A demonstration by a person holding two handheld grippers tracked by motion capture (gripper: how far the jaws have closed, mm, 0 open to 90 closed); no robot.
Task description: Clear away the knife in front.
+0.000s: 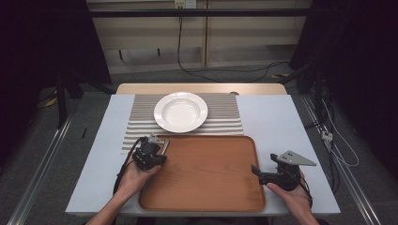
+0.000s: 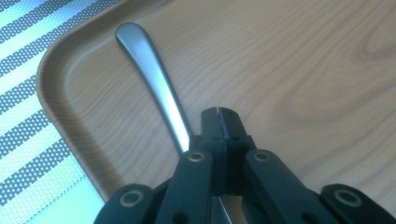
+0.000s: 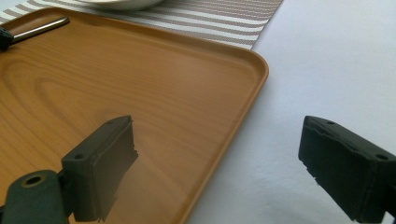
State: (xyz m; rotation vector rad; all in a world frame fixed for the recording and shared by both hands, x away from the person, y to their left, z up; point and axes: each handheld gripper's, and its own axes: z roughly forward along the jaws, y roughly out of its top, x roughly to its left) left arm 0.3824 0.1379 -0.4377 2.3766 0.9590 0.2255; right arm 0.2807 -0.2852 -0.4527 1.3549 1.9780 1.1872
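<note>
A brown wooden tray lies at the table's near middle. In its far left corner lies a metal utensil, with only its handle in sight; the same handle shows in the right gripper view. My left gripper is shut just above the tray, and the handle slants away under its left jaw, outside the closed seam. In the high view the left gripper sits at the tray's left rim. My right gripper stands open astride the tray's right rim, empty; the high view has this right gripper there too.
A white deep plate rests on a grey striped placemat beyond the tray. The white tabletop stretches bare to the right of the tray. Cables run on the floor behind the table.
</note>
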